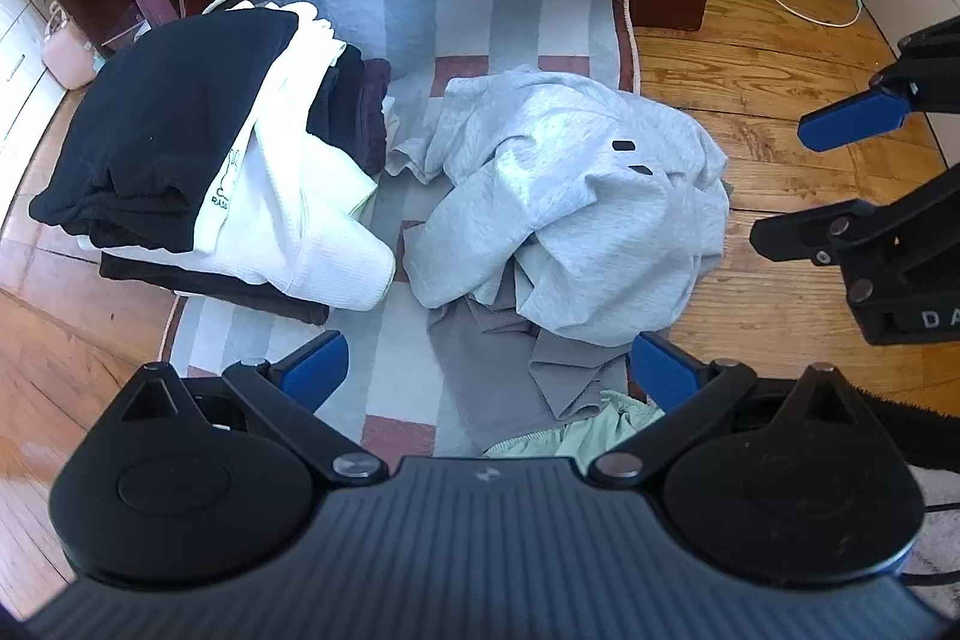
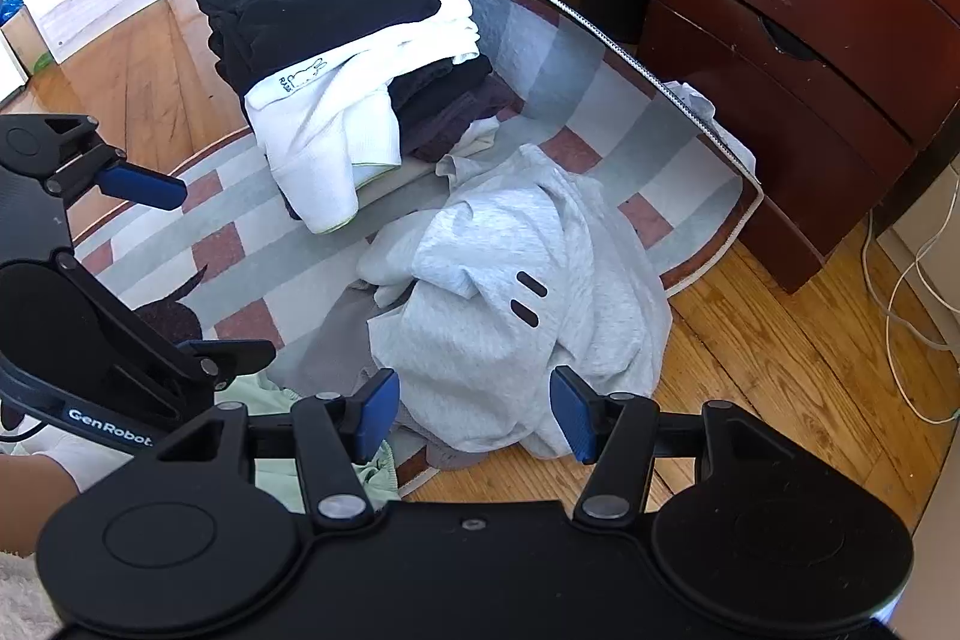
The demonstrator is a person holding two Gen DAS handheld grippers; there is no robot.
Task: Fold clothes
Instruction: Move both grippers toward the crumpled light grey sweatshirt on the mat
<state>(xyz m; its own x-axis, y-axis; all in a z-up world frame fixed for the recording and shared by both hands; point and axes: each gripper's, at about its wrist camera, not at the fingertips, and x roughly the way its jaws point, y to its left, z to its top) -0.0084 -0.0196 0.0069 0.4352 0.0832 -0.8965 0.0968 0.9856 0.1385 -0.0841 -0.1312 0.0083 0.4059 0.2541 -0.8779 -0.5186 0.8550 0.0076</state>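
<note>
Both tongs hang wide open and empty: left gripper, right gripper. Crumpled grey sweatshirt lies on the checked rug at twelve o'clock of the right, nearer it; folded stack at ten.

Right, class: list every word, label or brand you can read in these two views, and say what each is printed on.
"GenRobot": white lettering on the black body of the left tongs.
"DA", cut off by the frame edge: on the body of the right tongs.
Small lettering under a rabbit outline on the white waffle-knit garment: too small to read.
</note>
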